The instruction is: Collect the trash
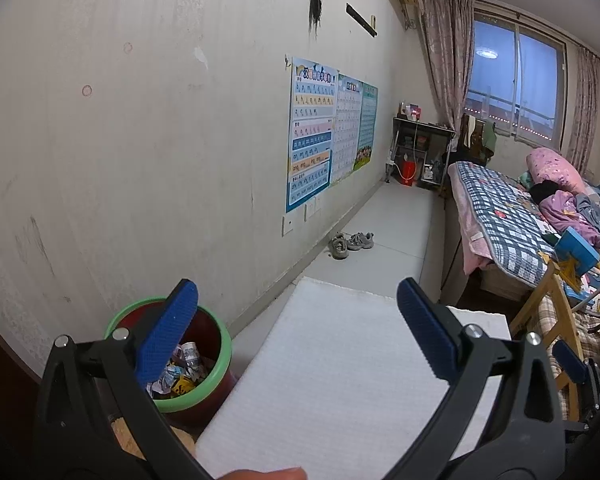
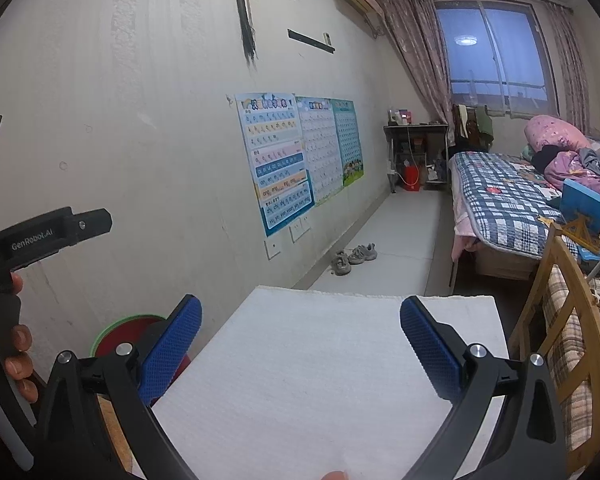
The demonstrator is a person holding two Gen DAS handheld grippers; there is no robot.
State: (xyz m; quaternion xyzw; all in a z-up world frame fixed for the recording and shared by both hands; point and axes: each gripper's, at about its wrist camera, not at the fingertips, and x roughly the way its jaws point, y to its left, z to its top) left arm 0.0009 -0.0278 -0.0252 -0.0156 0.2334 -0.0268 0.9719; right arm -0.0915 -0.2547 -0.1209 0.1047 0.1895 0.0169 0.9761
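Blue-padded jaws on the left gripper (image 1: 298, 330) and the right gripper (image 2: 300, 346) gape wide, gripping nothing, over a white foam board (image 1: 340, 380). Crumpled wrappers (image 1: 180, 376) sit inside the green-rimmed red bin (image 1: 220, 344) by the wall. "GenRobot.AI" reads on the left tool's body; the wall charts (image 2: 276, 168) look like pinyin, too blurred to confirm.

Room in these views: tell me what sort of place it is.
Likely a child's bedroom in a home. A bed with a checked quilt stands under a curtained window, learning charts hang on the wall, and shoes lie by the skirting.
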